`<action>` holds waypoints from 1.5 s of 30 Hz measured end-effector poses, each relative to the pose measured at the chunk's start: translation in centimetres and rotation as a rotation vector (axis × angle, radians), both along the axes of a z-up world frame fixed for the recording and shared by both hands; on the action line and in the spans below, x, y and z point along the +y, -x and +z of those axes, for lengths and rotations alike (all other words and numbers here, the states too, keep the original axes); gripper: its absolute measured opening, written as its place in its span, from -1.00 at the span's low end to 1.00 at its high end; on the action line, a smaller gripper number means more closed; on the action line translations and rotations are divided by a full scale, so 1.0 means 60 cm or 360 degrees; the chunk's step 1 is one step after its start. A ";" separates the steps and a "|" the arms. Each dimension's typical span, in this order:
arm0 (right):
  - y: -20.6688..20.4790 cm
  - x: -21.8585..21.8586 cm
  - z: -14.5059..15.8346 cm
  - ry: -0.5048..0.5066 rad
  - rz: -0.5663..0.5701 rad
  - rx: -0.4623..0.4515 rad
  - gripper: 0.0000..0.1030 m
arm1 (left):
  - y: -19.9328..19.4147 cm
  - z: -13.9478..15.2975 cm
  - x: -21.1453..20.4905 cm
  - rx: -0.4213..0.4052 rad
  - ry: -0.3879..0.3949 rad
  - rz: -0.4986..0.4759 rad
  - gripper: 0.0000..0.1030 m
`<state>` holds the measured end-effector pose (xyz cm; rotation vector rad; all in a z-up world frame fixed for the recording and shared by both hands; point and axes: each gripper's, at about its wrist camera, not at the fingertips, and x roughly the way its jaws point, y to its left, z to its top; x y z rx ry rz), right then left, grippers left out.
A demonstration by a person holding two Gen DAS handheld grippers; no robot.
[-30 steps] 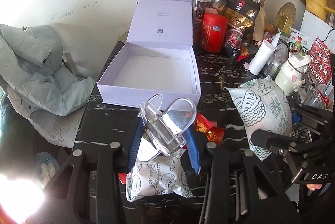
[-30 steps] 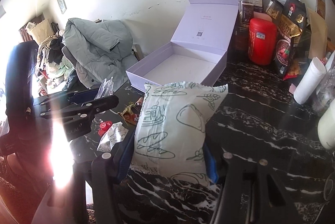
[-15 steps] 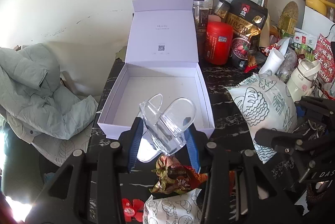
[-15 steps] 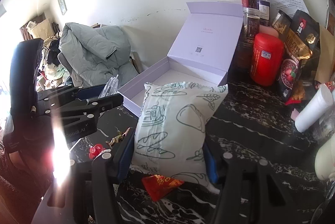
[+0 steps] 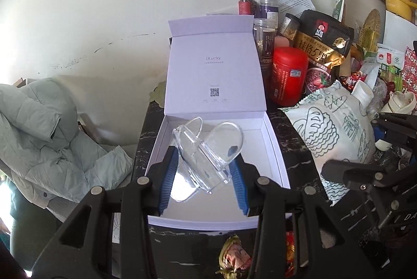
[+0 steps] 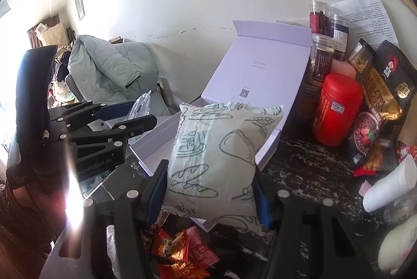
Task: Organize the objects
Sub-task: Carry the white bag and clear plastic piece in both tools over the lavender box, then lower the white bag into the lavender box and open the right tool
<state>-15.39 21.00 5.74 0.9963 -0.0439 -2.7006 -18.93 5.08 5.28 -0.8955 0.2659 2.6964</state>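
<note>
A: What is carried on the left?

B: A clear plastic clip holder (image 5: 207,156) is clamped between the blue pads of the left hand-held gripper (image 5: 204,181), held above the open lilac gift box (image 5: 282,169). It is judged to be light, rigid and brittle, with smooth walls that could slip. The grip is taken low on its flat sides, which seems the sensible place; the thin curved upper edges would probably crack if squeezed.

A: And the box itself?

B: It stands on the dark marbled surface (image 6: 310,174), lid upright against the wall, interior white and apparently empty. The card walls are judged stiff but easily dented.

A: What is held on the right?

B: A puffed bread-print snack bag (image 6: 216,161) is grasped across its lower half by the right hand-held gripper (image 6: 211,191), jaws fairly wide around it, just over the box's near corner. It is judged soft, air-filled and very light. A grip across the middle is expected to hold; harder pressure could burst the seal or crush the contents.

A: Anything underneath?

B: Red foil sachets (image 6: 182,250) are left lying on the surface below.
</note>
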 end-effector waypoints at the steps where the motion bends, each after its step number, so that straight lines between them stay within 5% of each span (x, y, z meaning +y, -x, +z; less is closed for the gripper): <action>1: 0.008 -0.001 0.003 -0.0003 0.0003 0.0008 0.15 | 0.009 0.001 0.000 0.0007 0.0004 0.0002 -0.26; 15: 0.130 0.011 0.027 0.0032 0.0021 0.0078 0.15 | 0.138 0.013 -0.008 0.0039 -0.0066 0.0091 -0.25; 21: 0.183 0.010 0.023 0.0040 0.0039 0.0066 0.15 | 0.181 -0.001 -0.005 0.0054 -0.0002 0.0151 -0.25; 45: 0.300 0.011 -0.142 0.0112 0.0108 -0.0255 0.15 | 0.288 -0.139 0.003 -0.0243 0.0159 0.0192 -0.25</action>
